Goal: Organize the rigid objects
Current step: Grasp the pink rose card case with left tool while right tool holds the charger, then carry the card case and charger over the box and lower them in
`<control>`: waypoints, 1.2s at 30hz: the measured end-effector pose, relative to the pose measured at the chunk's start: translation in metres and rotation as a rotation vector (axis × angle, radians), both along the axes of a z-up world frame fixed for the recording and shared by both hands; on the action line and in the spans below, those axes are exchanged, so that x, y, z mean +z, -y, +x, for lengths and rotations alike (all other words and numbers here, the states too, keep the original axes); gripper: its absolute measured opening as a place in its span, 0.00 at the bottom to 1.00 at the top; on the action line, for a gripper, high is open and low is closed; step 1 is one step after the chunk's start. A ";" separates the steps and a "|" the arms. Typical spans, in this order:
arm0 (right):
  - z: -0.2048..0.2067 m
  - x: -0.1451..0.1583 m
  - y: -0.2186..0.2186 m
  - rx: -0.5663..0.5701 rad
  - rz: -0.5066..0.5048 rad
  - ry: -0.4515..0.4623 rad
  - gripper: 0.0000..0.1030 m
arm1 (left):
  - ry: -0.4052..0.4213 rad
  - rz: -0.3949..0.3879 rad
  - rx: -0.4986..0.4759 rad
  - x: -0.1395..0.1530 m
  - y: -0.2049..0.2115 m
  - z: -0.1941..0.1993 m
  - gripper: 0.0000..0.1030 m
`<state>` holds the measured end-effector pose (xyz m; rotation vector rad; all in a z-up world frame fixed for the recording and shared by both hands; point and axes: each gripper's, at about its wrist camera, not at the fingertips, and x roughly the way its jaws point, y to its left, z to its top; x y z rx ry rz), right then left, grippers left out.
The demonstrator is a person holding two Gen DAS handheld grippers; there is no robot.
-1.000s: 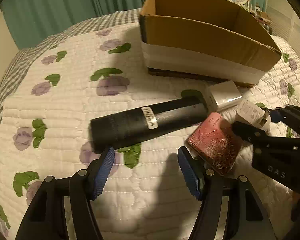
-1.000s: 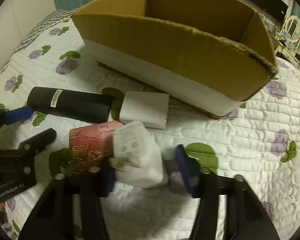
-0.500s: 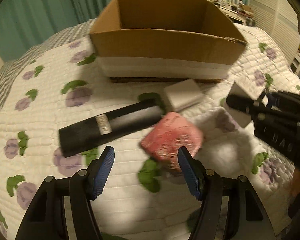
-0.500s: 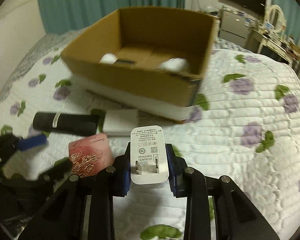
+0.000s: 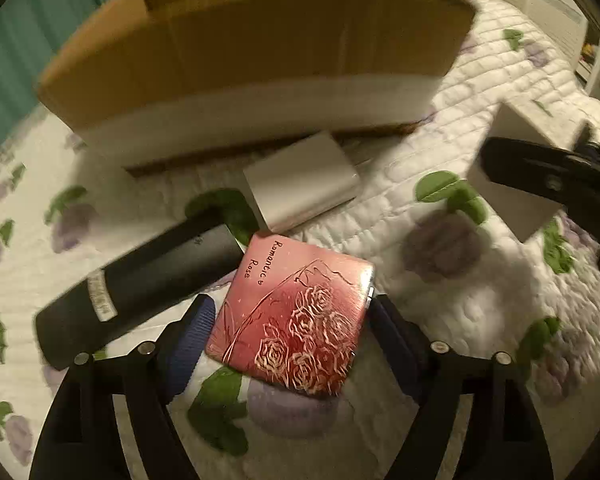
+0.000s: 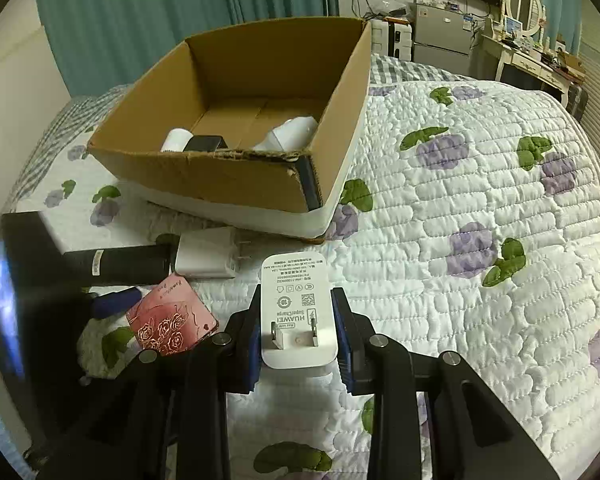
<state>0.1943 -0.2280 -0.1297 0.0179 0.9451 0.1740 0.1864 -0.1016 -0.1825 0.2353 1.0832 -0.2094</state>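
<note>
Right gripper (image 6: 296, 332) clamps the white charger (image 6: 298, 308), box-bound; left gripper (image 5: 288, 334), its fingers just widened, straddles the pink case (image 5: 292, 316), awaiting closure.

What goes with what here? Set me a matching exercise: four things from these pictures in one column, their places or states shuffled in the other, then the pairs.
Things:
1. white charger
2. pink tin
3. black tube
4. cardboard box

Places or states:
A. lying on the quilt between open jaws
B. holds a few items already
C. clamped in the right gripper
D. lying on the quilt, left of the tin

Pairs: 1-C, 2-A, 3-D, 4-B
</note>
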 end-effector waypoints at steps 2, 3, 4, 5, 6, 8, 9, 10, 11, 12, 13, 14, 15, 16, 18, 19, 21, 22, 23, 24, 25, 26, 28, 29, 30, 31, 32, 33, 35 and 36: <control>0.001 -0.002 -0.002 0.003 -0.007 -0.006 0.28 | -0.007 -0.029 0.016 -0.002 -0.002 0.006 0.82; 0.001 -0.003 -0.003 0.004 -0.010 -0.008 0.28 | -0.009 -0.033 0.019 -0.002 -0.002 0.009 0.82; 0.001 -0.004 -0.004 0.005 -0.014 -0.011 0.28 | -0.008 -0.033 0.020 -0.002 -0.003 0.015 0.82; 0.002 -0.005 -0.005 0.007 -0.019 -0.013 0.28 | -0.004 -0.033 0.020 -0.002 -0.003 0.015 0.81; 0.002 -0.005 -0.005 0.008 -0.023 -0.014 0.28 | 0.006 -0.036 0.013 -0.001 -0.003 0.013 0.79; 0.002 -0.007 -0.005 0.007 -0.027 -0.014 0.28 | 0.021 -0.038 0.008 0.002 -0.003 0.008 0.76; 0.001 -0.008 -0.005 0.006 -0.027 -0.015 0.28 | 0.021 -0.040 0.008 0.004 -0.004 0.006 0.76; 0.000 -0.008 -0.005 0.006 -0.028 -0.016 0.28 | 0.019 -0.043 0.008 0.005 -0.005 0.003 0.75; -0.002 -0.008 -0.005 0.006 -0.032 -0.013 0.28 | 0.017 -0.050 0.009 0.007 -0.007 -0.001 0.75; -0.004 -0.008 -0.006 0.005 -0.038 -0.010 0.28 | 0.016 -0.059 0.010 0.010 -0.009 -0.003 0.75; -0.006 -0.007 -0.006 0.004 -0.044 -0.008 0.28 | 0.017 -0.069 0.013 0.012 -0.013 -0.007 0.74; -0.009 -0.006 -0.007 0.005 -0.048 -0.005 0.28 | 0.022 -0.077 0.017 0.016 -0.016 -0.017 0.74; -0.011 -0.005 -0.008 0.006 -0.051 -0.001 0.28 | 0.027 -0.084 0.022 0.019 -0.020 -0.021 0.74; -0.015 -0.003 -0.009 0.006 -0.055 0.004 0.28 | 0.029 -0.089 0.025 0.022 -0.022 -0.023 0.73; -0.020 0.003 -0.012 0.007 -0.066 0.015 0.28 | 0.038 -0.097 0.032 0.030 -0.029 -0.031 0.72; -0.023 0.007 -0.013 0.007 -0.070 0.024 0.28 | 0.044 -0.099 0.033 0.034 -0.031 -0.033 0.72; -0.030 0.018 -0.016 0.010 -0.069 0.043 0.28 | 0.069 -0.111 0.036 0.049 -0.033 -0.040 0.71; -0.032 0.021 -0.017 0.010 -0.070 0.048 0.28 | 0.081 -0.116 0.039 0.056 -0.035 -0.043 0.71; -0.035 0.027 -0.019 0.009 -0.073 0.056 0.28 | 0.093 -0.124 0.042 0.064 -0.037 -0.047 0.71; -0.037 0.031 -0.020 0.009 -0.077 0.062 0.28 | 0.103 -0.132 0.044 0.071 -0.040 -0.049 0.70; -0.040 0.036 -0.022 0.009 -0.080 0.067 0.28 | 0.111 -0.136 0.046 0.079 -0.040 -0.051 0.70; -0.042 0.041 -0.023 0.010 -0.081 0.073 0.28 | 0.127 -0.143 0.047 0.088 -0.043 -0.054 0.70; -0.047 0.051 -0.025 0.012 -0.086 0.086 0.28 | 0.149 -0.147 0.045 0.102 -0.041 -0.052 0.70; -0.049 0.057 -0.026 0.012 -0.090 0.096 0.28 | 0.165 -0.149 0.044 0.110 -0.042 -0.054 0.70; -0.050 0.063 -0.027 0.012 -0.094 0.105 0.28 | 0.185 -0.153 0.043 0.120 -0.044 -0.055 0.70; -0.051 0.070 -0.028 0.013 -0.095 0.115 0.28 | 0.202 -0.157 0.043 0.127 -0.046 -0.058 0.70; -0.052 0.079 -0.028 0.014 -0.096 0.129 0.28 | 0.218 -0.158 0.046 0.138 -0.043 -0.058 0.70; -0.051 0.086 -0.029 0.015 -0.097 0.140 0.28 | 0.230 -0.158 0.050 0.144 -0.043 -0.057 0.70; -0.049 0.099 -0.030 0.022 -0.098 0.161 0.28 | 0.251 -0.156 0.054 0.155 -0.045 -0.048 0.70; -0.046 0.106 -0.031 0.027 -0.101 0.171 0.28 | 0.263 -0.154 0.055 0.162 -0.045 -0.044 0.70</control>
